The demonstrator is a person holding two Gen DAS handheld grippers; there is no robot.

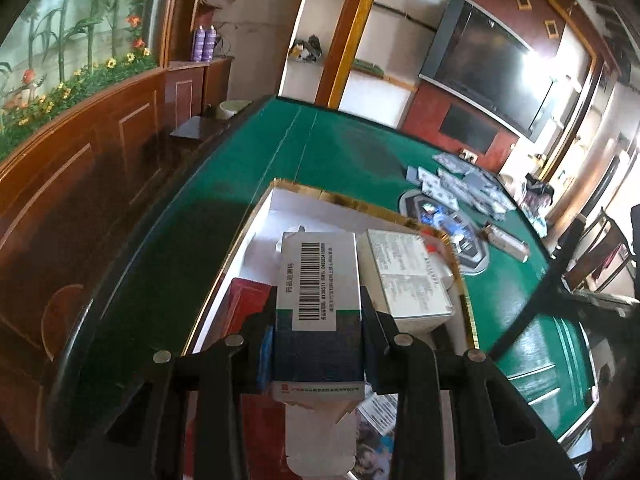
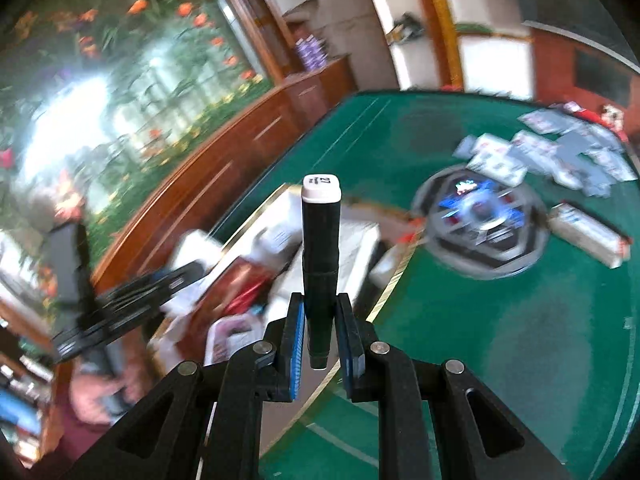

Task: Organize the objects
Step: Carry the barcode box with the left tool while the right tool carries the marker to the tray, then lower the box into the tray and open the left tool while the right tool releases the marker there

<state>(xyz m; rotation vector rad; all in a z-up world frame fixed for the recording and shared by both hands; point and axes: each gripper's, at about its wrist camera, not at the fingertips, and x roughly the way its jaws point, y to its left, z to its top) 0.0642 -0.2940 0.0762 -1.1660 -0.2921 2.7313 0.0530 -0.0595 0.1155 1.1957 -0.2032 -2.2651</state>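
My left gripper [image 1: 319,312] is shut on a white and dark blue medicine box [image 1: 318,304] with a barcode, held above a gold-rimmed white box [image 1: 256,216] on the green table. Inside that box lie a white carton [image 1: 408,276] and a red packet [image 1: 248,300]. My right gripper [image 2: 319,320] is shut on a black marker [image 2: 320,264] with a white cap, standing upright over the gold-rimmed box [image 2: 276,200]. The left gripper [image 2: 132,284] shows blurred at the left of the right wrist view.
Scattered cards [image 1: 460,184] and a small box [image 1: 508,240] lie on the green table [image 1: 340,148] beyond a round centre console [image 1: 448,220]. A wooden wall panel [image 1: 80,168] runs along the left. The right wrist view is motion-blurred.
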